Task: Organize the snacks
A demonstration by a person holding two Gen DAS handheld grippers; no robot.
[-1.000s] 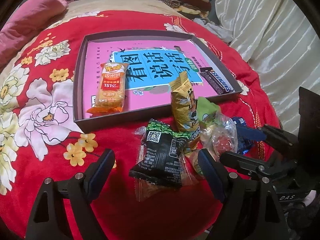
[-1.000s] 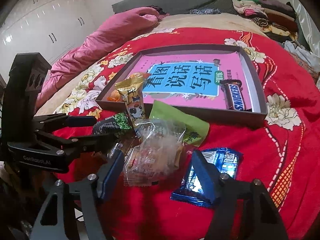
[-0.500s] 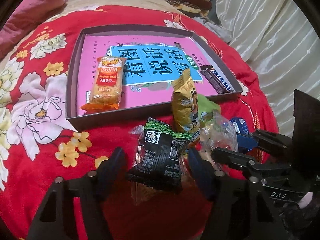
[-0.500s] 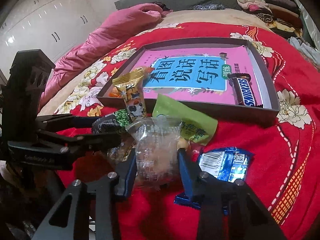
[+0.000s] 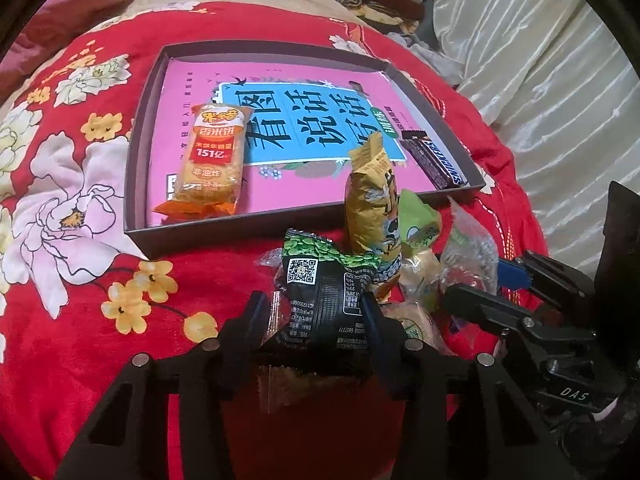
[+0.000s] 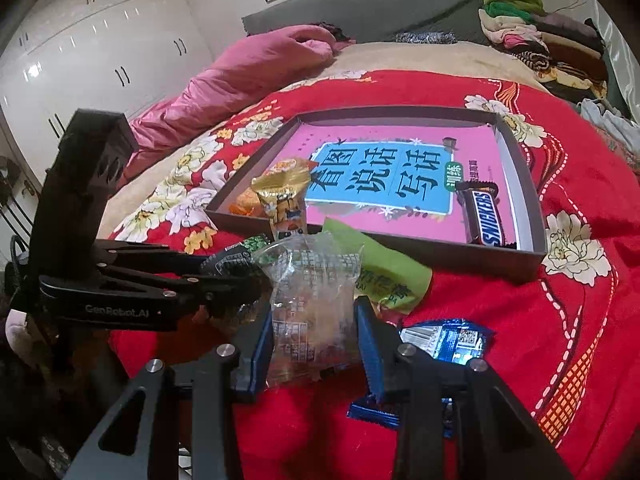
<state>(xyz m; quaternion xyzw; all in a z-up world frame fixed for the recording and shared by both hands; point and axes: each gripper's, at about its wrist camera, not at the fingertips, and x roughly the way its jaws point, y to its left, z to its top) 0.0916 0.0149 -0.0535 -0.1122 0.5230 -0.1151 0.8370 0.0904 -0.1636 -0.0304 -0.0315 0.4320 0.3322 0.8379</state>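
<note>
My left gripper [image 5: 314, 314] is shut on a black and green snack packet [image 5: 326, 292] in the pile in front of the tray. My right gripper [image 6: 316, 330] is shut on a clear plastic snack packet [image 6: 314, 296]. A dark shallow tray [image 5: 138, 168] lined with a pink book holds an orange rice-cracker pack [image 5: 214, 160] at its left and a Snickers bar [image 6: 484, 220] at its right. A yellow packet [image 5: 372, 208] stands upright by the tray's front wall. A green packet [image 6: 384, 268] and a blue packet [image 6: 436, 344] lie beside it.
Everything lies on a red flowered blanket [image 5: 80, 280] on a bed. A pink quilt [image 6: 248, 76] is at the far left, folded clothes [image 6: 540, 36] at the far right. White wardrobes [image 6: 100, 52] stand left, cream curtains [image 5: 540, 60] right.
Both grippers moved forward into the pile and closed. The left one closed on the black and green packet, the right one on the clear packet.
</note>
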